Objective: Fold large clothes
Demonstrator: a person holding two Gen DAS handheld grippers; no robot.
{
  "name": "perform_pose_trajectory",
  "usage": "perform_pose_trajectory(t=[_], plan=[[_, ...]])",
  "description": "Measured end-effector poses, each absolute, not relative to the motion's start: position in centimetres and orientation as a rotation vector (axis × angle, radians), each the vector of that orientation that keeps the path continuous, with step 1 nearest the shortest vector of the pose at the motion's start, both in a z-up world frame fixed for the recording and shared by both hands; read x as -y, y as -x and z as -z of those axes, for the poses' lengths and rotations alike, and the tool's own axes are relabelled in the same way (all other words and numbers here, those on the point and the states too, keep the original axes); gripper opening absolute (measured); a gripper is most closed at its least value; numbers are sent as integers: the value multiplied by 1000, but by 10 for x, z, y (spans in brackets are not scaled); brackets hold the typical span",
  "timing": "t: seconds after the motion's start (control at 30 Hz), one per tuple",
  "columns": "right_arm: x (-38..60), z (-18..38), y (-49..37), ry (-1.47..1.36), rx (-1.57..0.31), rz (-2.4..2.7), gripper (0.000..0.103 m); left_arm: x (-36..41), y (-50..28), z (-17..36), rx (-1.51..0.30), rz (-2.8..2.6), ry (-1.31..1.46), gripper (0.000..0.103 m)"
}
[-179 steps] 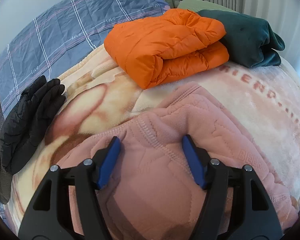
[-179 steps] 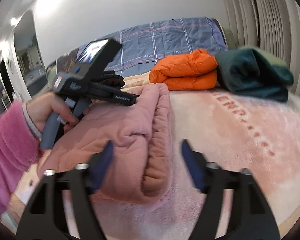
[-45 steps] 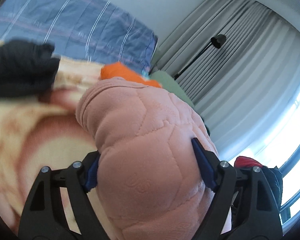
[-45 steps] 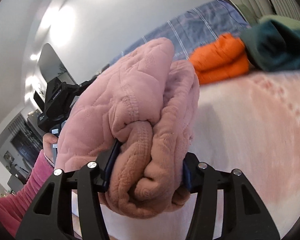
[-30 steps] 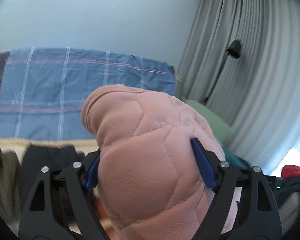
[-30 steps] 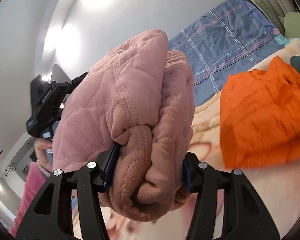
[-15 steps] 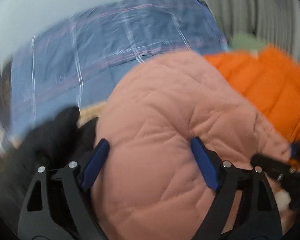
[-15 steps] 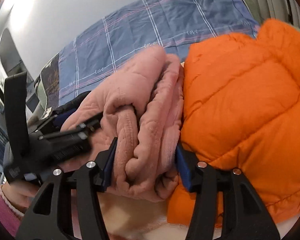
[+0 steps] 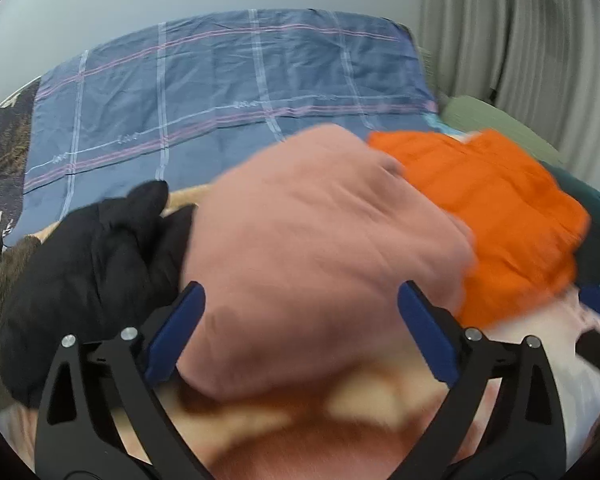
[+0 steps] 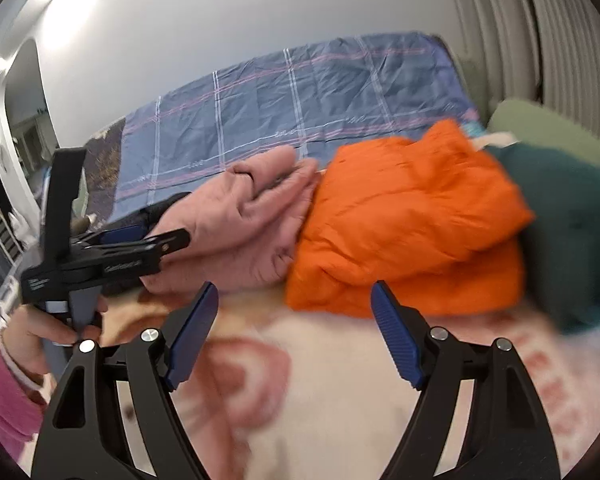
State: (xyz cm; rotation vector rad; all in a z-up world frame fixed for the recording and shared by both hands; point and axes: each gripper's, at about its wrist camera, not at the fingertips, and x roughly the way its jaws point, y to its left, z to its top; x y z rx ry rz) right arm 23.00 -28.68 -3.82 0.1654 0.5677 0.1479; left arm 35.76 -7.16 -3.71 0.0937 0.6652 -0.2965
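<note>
The folded pink quilted garment (image 9: pixel 320 264) lies on the bed blanket, between a black garment (image 9: pixel 84 256) on its left and a folded orange puffer jacket (image 9: pixel 500 220) on its right. My left gripper (image 9: pixel 300 332) is open, its blue fingers wide on either side of the pink bundle's near end. In the right wrist view the pink garment (image 10: pixel 244 228) rests against the orange jacket (image 10: pixel 408 232). My right gripper (image 10: pixel 294 328) is open and empty, drawn back over the blanket. The left gripper's body (image 10: pixel 100 260) shows there at the left.
A dark green folded garment (image 10: pixel 572 240) sits right of the orange jacket. A blue plaid quilt (image 9: pixel 220 92) lies behind the row. The peach patterned blanket (image 10: pixel 332 392) covers the near bed. Grey curtains (image 10: pixel 540 40) hang at the right.
Both grippers carried the pink bundle across and set it down beside the orange jacket. Both have opened and let go; the right gripper has pulled back.
</note>
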Motion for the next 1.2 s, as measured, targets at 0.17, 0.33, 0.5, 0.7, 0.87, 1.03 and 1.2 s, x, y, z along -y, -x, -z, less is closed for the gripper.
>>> perform_pose_trajectory(t=[0.17,0.33,0.5,0.7,0.87,1.03,1.2], plan=[[283,23,-161,-82,-510,-71,93,81,-285,35,-611,341,-123,101],[274,5,-93,-80,-444,-33,102,81,-200,21,-547,369,-93,101],[264,-10,-36,-69,-378,38,102,75,-122,0,-461,357,-92,101],[253,-8,16,-58,-397,87,102,56,-36,-23,-374,271,-92,101],[236,4,49,-38,-409,78,102,45,12,-19,-368,229,-88,101],[226,3,72,-19,-397,67,102,35,46,-2,-389,204,-56,101],[216,0,92,-9,-361,55,102,30,67,8,-409,205,-49,101]])
